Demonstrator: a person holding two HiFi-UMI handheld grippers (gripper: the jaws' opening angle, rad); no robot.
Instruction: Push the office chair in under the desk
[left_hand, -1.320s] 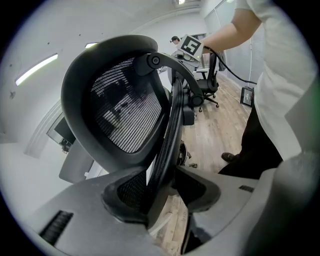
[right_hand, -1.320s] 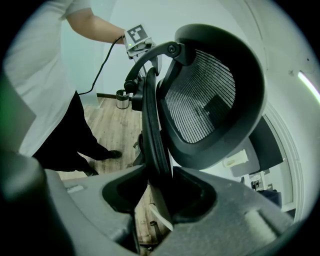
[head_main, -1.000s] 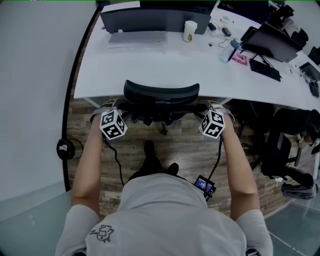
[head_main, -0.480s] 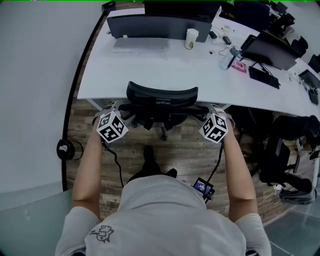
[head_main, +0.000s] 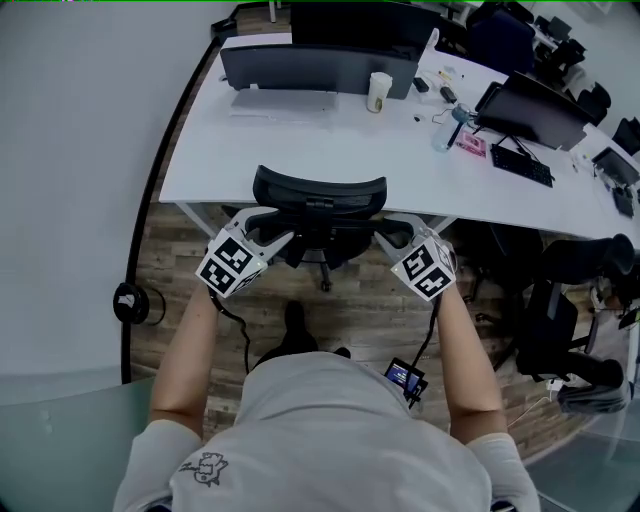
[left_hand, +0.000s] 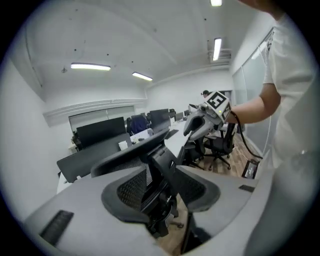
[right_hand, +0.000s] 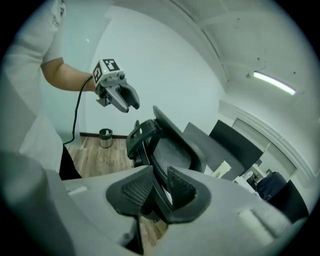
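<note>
The black mesh-backed office chair (head_main: 320, 198) stands tucked against the front edge of the white desk (head_main: 300, 140), its seat hidden under the top. My left gripper (head_main: 272, 237) sits just behind the backrest's left end, angled inward, jaws wide open. My right gripper (head_main: 388, 232) mirrors it at the right end; its jaws are closing with nothing pinched between them. In the left gripper view the chair (left_hand: 137, 150) shows beyond the open gripper (left_hand: 161, 194). In the right gripper view the backrest (right_hand: 172, 145) lies past the gripper (right_hand: 159, 192).
A dark screen panel (head_main: 320, 65), a paper cup (head_main: 379, 90) and small items (head_main: 470, 125) are on the desk. A wall runs along the left, with a small bin (head_main: 130, 300). More black chairs (head_main: 565, 310) crowd the right. A small device (head_main: 405, 375) dangles from the right gripper's cable.
Both grippers have come away from the chair's sides, drawn back a little toward me and turned inward. The chair stays against the desk.
</note>
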